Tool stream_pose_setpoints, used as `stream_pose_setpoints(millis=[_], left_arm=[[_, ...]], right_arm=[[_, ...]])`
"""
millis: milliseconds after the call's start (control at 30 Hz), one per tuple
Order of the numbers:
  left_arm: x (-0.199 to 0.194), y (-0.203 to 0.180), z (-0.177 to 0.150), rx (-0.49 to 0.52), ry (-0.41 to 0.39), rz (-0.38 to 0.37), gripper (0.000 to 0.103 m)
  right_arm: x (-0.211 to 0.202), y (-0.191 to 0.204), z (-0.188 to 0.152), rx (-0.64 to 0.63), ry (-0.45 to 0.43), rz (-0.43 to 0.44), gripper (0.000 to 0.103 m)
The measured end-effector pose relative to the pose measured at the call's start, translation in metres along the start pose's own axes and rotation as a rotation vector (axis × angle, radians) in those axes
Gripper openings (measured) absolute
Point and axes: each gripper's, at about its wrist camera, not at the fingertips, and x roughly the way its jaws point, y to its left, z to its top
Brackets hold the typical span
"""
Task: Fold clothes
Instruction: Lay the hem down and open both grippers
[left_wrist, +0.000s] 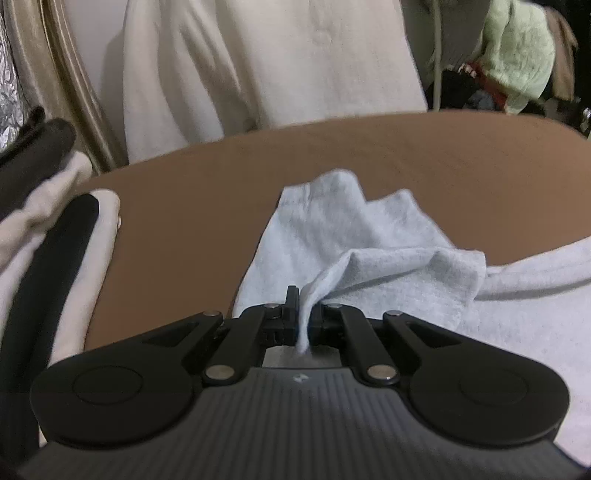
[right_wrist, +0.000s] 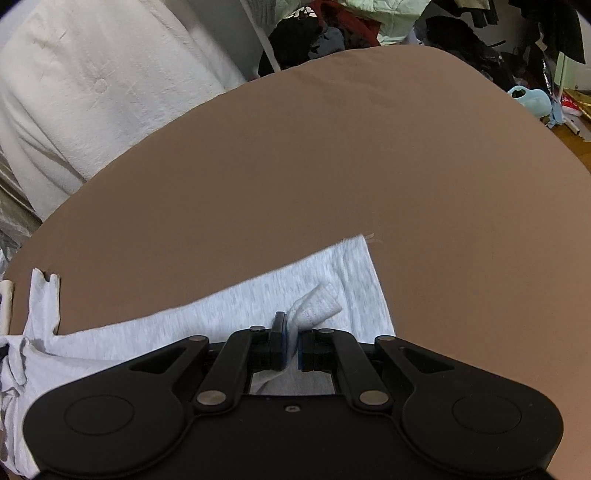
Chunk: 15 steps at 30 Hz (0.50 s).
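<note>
Both views ride on hand-held grippers and look forward along the fingers, tilted down at a brown table (left_wrist: 177, 229) from close above. The left wrist camera sits low over the table's left part — its own left gripper (left_wrist: 304, 314) fills the bottom of the frame, a stack of black and cream clothes (left_wrist: 55, 236) lies at its left edge, and a cream curtain (left_wrist: 258, 74) hangs beyond the far rim. The right wrist camera looks more steeply down behind the right gripper (right_wrist: 293, 339), taking in most of the tabletop. Both share the light grey garment (right_wrist: 184, 325), the table, the curtain — and a clutter of clothes (right_wrist: 332, 33) behind.
</note>
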Motion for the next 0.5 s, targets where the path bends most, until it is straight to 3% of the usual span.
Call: stream_pose_setpoints(millis=[233, 367, 433, 500], left_arm=[[0.032, 0.002, -0.005, -0.007, 0.079, -0.012, 0.008], [0.033, 0.007, -0.004, -0.044, 0.090, -0.030, 0.009], [0.027, 0.015, 0.000, -0.102, 0.096, -0.028, 0.019], [0.013, 0.028, 0.000, -0.200, 0.063, -0.063, 0.027]], right_arm=[[0.023, 0.002, 0.022, -0.062, 0.071, -0.019, 0.006], [0.023, -0.007, 0.020, -0.043, 0.052, 0.027, 0.009], [0.014, -0.017, 0.020, 0.013, 0.003, 0.071, 0.016], [0.003, -0.029, 0.020, 0.069, -0.065, 0.083, 0.052]])
